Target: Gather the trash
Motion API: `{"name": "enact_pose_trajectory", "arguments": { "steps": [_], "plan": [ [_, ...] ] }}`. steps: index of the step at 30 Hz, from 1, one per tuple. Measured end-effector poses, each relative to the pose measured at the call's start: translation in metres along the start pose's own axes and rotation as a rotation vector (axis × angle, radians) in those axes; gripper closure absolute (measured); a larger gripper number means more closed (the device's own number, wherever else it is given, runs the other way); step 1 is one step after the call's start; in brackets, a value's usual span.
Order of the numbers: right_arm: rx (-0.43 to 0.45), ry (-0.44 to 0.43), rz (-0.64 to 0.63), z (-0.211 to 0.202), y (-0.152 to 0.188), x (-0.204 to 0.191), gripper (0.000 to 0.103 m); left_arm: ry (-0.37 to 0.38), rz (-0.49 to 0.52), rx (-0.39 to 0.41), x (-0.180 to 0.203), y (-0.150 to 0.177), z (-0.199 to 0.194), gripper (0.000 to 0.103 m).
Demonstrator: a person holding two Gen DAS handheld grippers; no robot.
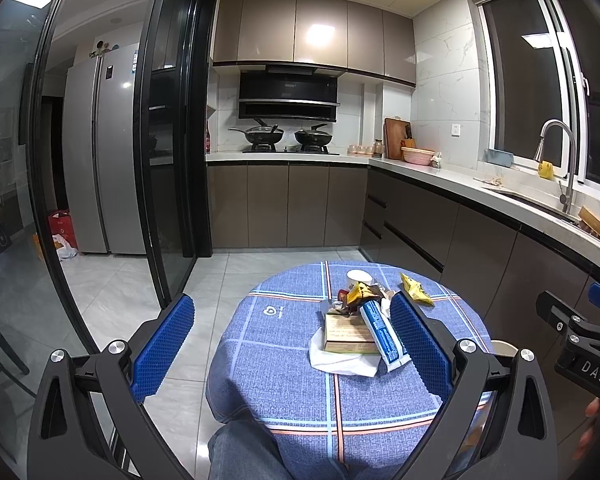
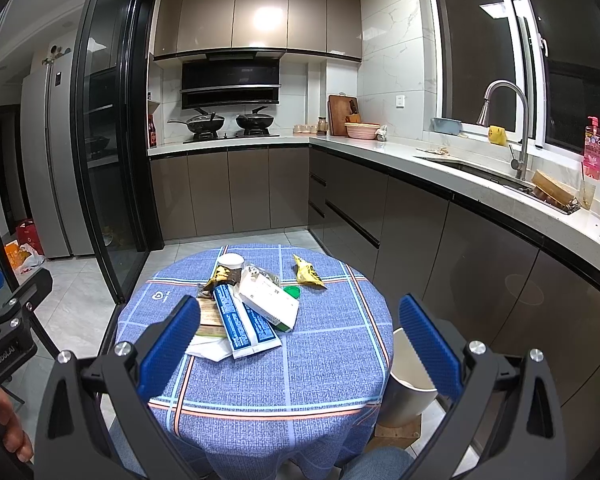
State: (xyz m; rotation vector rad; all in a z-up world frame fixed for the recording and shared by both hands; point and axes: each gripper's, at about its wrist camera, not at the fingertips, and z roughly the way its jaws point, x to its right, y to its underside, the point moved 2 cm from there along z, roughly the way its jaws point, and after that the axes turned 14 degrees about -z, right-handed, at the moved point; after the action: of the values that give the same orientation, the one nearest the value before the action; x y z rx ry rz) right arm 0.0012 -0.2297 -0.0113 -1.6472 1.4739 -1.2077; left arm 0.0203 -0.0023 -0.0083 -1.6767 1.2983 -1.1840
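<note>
One round table (image 2: 260, 380) under a blue plaid cloth stands on the grey tiled floor of an L-shaped kitchen. From left to right the room runs from a steel fridge (image 2: 48, 160) behind a black-framed glass door, past two woks (image 2: 198, 122) on the hob beneath a black range hood, to a sink with an arched faucet (image 2: 508, 120) under the window.

The trash sits heaped at the table's middle: a paper cup (image 2: 230, 262) at the far side, a tan box (image 1: 346, 334) on white paper, a blue-and-white wrapper (image 2: 240, 320) and a white carton (image 2: 270, 300) leaning across them, a green lid just beside, and a yellow wrapper (image 2: 308, 274) lying apart to the right. A cream bin (image 2: 406, 396) stands at the table's right edge (its contents are hidden).

The left gripper (image 1: 292, 344) and the right gripper (image 2: 300, 344) both hang over the near side with jaws spread wide, holding nothing.
</note>
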Motion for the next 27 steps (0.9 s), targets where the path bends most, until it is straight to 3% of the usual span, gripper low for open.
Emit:
{"name": "enact_pose_trajectory", "arguments": {
  "steps": [27],
  "plan": [
    [-0.001,0.000,-0.001,0.0021,-0.0002,0.0004,0.003,0.013,0.001,0.002,0.0008,-0.0054,-0.0033,0.008]
  ]
}}
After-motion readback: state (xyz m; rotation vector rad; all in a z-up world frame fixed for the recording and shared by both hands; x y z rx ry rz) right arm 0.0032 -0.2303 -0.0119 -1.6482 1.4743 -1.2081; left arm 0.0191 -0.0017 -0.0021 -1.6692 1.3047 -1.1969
